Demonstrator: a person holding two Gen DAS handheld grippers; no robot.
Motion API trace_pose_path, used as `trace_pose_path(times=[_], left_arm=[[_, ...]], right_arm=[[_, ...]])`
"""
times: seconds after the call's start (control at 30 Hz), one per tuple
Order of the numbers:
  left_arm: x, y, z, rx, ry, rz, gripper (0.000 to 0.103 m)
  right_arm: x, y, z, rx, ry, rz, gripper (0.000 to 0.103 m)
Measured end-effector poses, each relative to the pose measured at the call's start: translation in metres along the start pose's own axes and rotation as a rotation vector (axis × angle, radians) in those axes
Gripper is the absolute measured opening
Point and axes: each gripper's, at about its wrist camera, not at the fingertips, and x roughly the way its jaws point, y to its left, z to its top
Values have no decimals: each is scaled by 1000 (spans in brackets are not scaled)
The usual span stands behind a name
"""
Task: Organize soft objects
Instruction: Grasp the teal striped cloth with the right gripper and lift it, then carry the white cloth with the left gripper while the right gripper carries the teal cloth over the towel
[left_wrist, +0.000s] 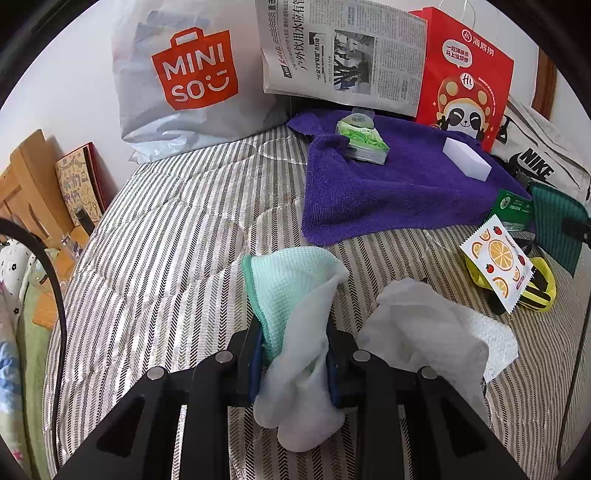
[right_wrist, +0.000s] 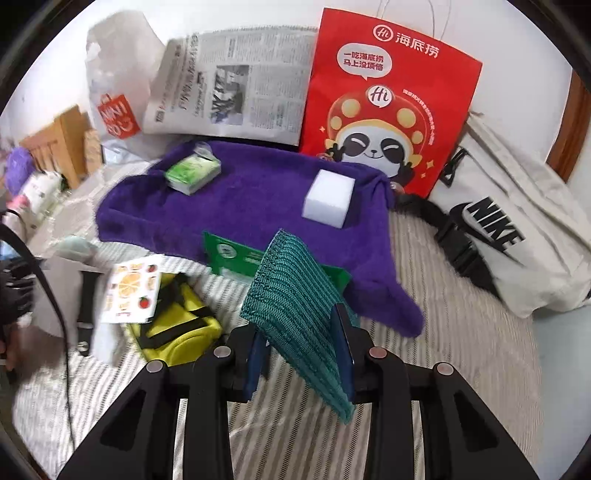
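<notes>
1. A mint-green cloth (left_wrist: 280, 284) with a white cloth (left_wrist: 303, 354) bunched against it is clamped in the left tongs (left_wrist: 293, 354), both pads pressing on the fabric, just above the striped bedspread (left_wrist: 166, 229).
2. A crumpled white paper towel (left_wrist: 443, 336) is seen on the bed just to the right of those tongs.
3. A dark teal ribbed cloth (right_wrist: 299, 310) is gripped by the right tongs (right_wrist: 301, 354); it is lifted off the bed and tilted, its free end standing up in front of a green packet (right_wrist: 236, 254).
4. A purple towel (right_wrist: 251, 199) is spread at the back of the bed, with a green tissue pack (right_wrist: 192, 173) and a white sponge block (right_wrist: 327, 197) set on it, well apart.
5. A yellow pouch (right_wrist: 177, 325) with black straps is seen left of the right tongs, with a citrus-printed sachet (right_wrist: 131, 291) lying partly on it.
6. A MINISO bag (left_wrist: 184, 74), a newspaper (left_wrist: 343, 55) and a red paper bag (right_wrist: 388, 103) are propped against the wall, with a white NIKE bag (right_wrist: 517, 240) lying to the right.
</notes>
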Motion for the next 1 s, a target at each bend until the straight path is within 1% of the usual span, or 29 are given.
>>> trace_pose_path(times=[0.03, 0.07, 0.1, 0.17, 0.27, 0.4, 0.47, 0.57, 0.67, 0.73, 0.87, 0.93, 1.0], left_arm=[[0, 0, 0, 0, 0, 0, 25], [0, 0, 0, 0, 0, 0, 25], [0, 0, 0, 0, 0, 0, 25], [0, 0, 0, 1, -1, 0, 25], [-1, 0, 0, 0, -1, -1, 25], [-1, 2, 0, -12, -3, -13, 25], [-2, 2, 1, -11, -4, -17, 22], [-5, 4, 1, -8, 13, -39, 20], [-12, 10, -1, -35, 30, -67, 19], [-19, 14, -2, -39, 34, -64, 19], [-38, 20, 0, -44, 18, -46, 18], [-44, 24, 2, -48, 9, -34, 18], [-51, 29, 6, -63, 3, -45, 18]], right_arm=[[3, 3, 1, -22, 4, -43, 33], [7, 3, 2, -34, 11, -63, 30], [11, 2, 2, -36, 17, -68, 29], [14, -3, 1, -19, 2, -51, 29], [10, -8, 3, -12, -5, -51, 26], [-2, -24, 5, 75, -3, 24, 22], [-8, -29, 5, 99, 0, 47, 20], [-14, -35, 4, 127, 7, 54, 19], [-23, -43, 1, 152, -2, 72, 19], [-30, -46, 0, 162, -12, 82, 19], [-40, -51, -3, 176, -27, 110, 19], [-43, -53, -3, 173, -36, 108, 19], [-46, -54, -4, 175, -39, 110, 19]])
